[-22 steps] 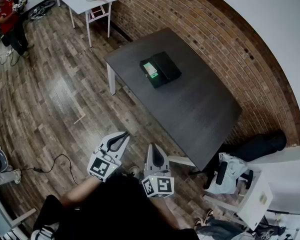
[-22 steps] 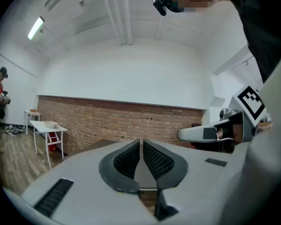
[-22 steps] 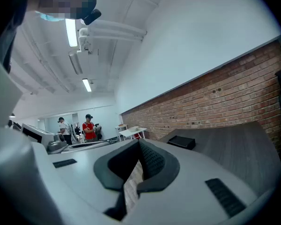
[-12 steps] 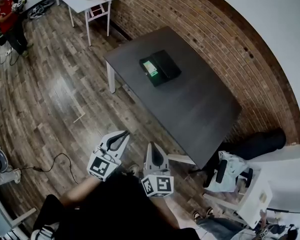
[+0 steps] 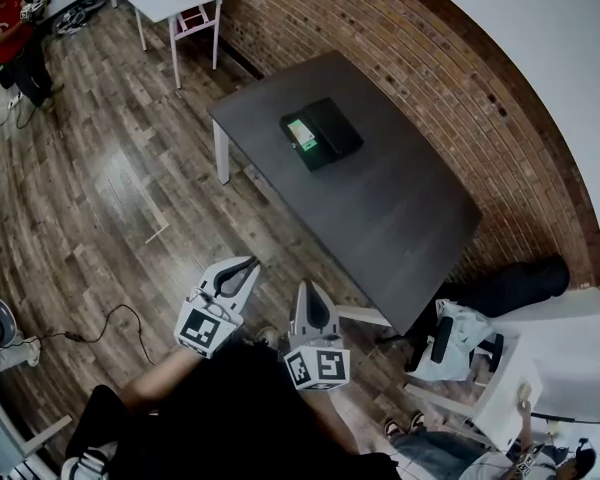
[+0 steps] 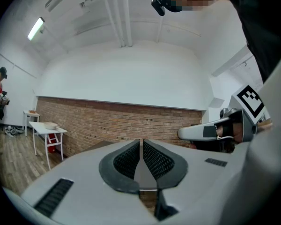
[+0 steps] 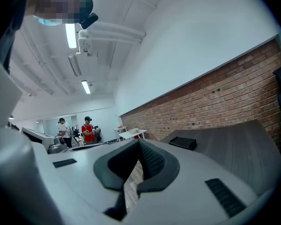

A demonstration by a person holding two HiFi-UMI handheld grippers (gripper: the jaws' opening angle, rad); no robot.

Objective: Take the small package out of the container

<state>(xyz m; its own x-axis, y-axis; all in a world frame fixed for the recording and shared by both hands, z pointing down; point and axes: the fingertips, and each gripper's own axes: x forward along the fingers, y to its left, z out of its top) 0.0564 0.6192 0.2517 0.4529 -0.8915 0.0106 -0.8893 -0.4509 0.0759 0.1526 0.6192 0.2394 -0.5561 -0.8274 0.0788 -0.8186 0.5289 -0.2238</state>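
Head view: left gripper [image 5: 248,263] and right gripper [image 5: 306,291] fingers together, empty; package [image 5: 300,134] in container [image 5: 332,128] barely legible.

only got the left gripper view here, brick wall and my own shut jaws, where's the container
Observer: The head view shows the black container on the dark table, toward its far end.
Operator: is the package in it
Observer: Yes, the small package shows green and white in the container's left part.
Operator: and the right gripper, i only see its side
Observer: In its own view the right gripper is shut, with nothing between the jaws.
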